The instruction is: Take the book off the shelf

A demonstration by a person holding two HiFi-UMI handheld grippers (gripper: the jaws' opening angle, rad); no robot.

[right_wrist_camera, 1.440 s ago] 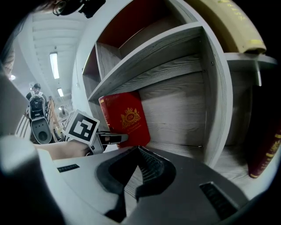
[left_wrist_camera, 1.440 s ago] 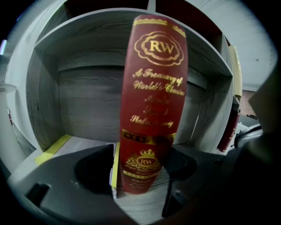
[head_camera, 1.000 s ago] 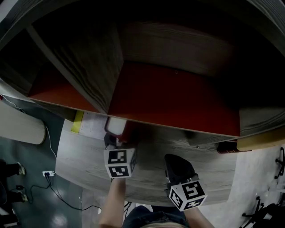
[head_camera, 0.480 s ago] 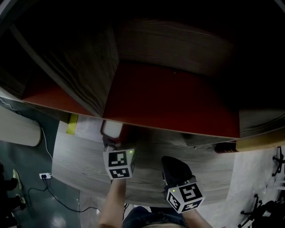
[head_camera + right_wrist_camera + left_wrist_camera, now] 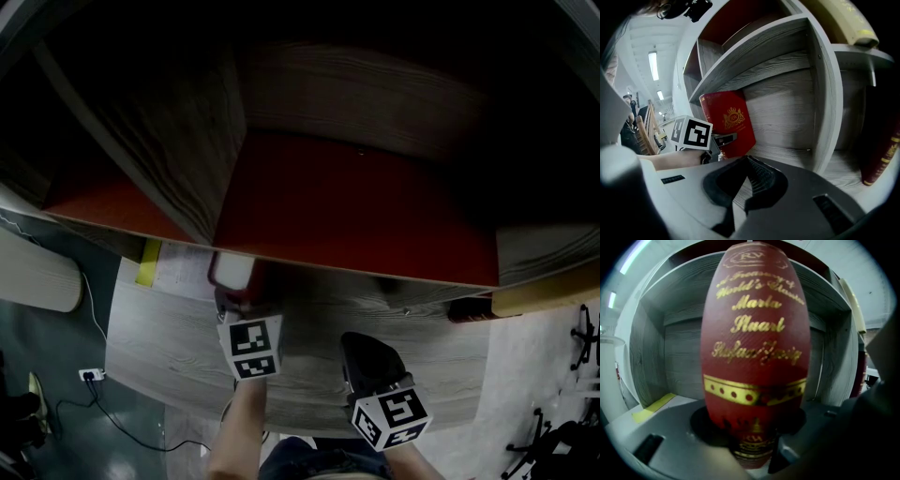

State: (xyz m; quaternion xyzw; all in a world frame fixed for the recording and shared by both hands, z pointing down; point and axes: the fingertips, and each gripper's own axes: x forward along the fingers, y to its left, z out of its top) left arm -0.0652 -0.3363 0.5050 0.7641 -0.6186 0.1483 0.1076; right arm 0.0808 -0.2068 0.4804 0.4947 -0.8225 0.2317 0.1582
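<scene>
A red book [image 5: 757, 333] with gold lettering on its spine stands upright in a grey wood shelf compartment [image 5: 820, 84]. In the head view its pale top edge [image 5: 232, 270] shows under the red shelf board [image 5: 356, 206]. My left gripper [image 5: 752, 453] has just been closing its jaws, and they now sit against the lower spine on both sides. The right gripper view shows that left gripper [image 5: 723, 139] at the book [image 5: 726, 119]. My right gripper [image 5: 746, 161] is shut and empty, in front of the compartment floor and to the right of the left gripper [image 5: 239, 298].
A dark red book [image 5: 881, 154] stands in the compartment to the right, and a cream book [image 5: 843, 18] lies on the shelf above. Yellow tape [image 5: 148, 261] marks the shelf floor at the left. A power strip and cable [image 5: 92, 375] lie on the floor.
The head view has shifted slightly. Both grippers keep their places at the shelf front.
</scene>
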